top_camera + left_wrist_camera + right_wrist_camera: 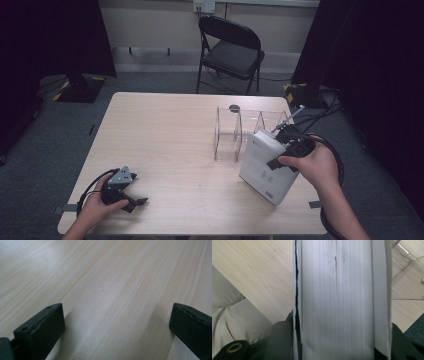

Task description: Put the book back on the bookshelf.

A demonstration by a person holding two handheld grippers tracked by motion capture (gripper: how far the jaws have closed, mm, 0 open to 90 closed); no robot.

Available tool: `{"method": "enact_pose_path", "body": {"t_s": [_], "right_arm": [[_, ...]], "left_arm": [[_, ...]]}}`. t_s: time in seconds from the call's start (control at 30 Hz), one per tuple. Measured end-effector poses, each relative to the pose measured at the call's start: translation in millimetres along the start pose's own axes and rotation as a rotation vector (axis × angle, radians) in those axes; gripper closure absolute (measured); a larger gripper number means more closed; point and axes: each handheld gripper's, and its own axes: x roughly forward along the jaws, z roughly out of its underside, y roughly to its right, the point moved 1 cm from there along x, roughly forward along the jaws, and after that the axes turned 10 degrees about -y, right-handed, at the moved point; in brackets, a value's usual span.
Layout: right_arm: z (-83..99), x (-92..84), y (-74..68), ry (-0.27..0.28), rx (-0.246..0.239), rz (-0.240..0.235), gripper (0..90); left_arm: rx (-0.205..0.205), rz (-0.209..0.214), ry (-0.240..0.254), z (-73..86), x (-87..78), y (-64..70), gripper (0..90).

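A thick white book (262, 165) stands tilted on the table's right side, just in front of a clear acrylic rack (240, 131). My right gripper (282, 150) is shut on the book's upper edge. In the right gripper view the book's page edges (342, 300) run up between the two black jaws, which press on both covers. My left gripper (131, 200) rests low at the front left of the table, open. Its jaws stand wide apart over bare wood (112, 295) in the left gripper view, with nothing between them.
The light wooden table (165, 135) has its right edge close behind the book. A black folding chair (232, 50) stands beyond the far edge. Dark curtains hang at both sides. Cables trail from both grippers. The rack's dividers (409, 260) lie just past the book.
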Motion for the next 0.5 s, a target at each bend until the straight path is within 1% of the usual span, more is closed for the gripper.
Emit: {"method": "enact_pose_path", "body": {"t_s": [0.03,0.07,0.1,0.13,0.23,0.3,0.33,0.43,0.5], "right_arm": [[0.8,0.0,1.0,-0.002,0.001,-0.001,51.7],[1.4,-0.2,1.6,-0.005,0.014,-0.001,51.7],[2.4,0.2,2.9,-0.002,0.001,0.001,51.7],[3.0,-0.3,2.9,-0.006,0.012,0.000,51.7],[5.4,-0.5,5.5,-0.006,0.017,0.002,51.7],[6.8,-0.6,6.4,-0.003,0.011,0.010,51.7],[7.5,-1.4,6.8,-0.007,0.022,0.006,51.7],[9.7,-1.9,9.3,-0.004,0.024,0.007,51.7],[11.3,-2.5,10.3,-0.003,0.035,0.008,51.7]], "left_arm": [[0.000,0.000,0.000,0.0,0.0,0.0,0.0],[0.000,0.000,0.000,0.0,0.0,0.0,0.0],[0.000,0.000,0.000,0.0,0.0,0.0,0.0],[0.000,0.000,0.000,0.0,0.0,0.0,0.0],[0.002,0.001,-0.010,-0.2,-0.7,-0.2,0.0],[0.002,0.000,-0.010,-0.2,-0.6,-0.2,0.0],[0.002,0.001,-0.010,-0.2,-0.7,-0.2,0.0],[0.002,0.000,-0.010,-0.2,-0.6,-0.2,0.0],[0.002,0.000,-0.010,-0.2,-0.7,-0.2,0.0]]}}
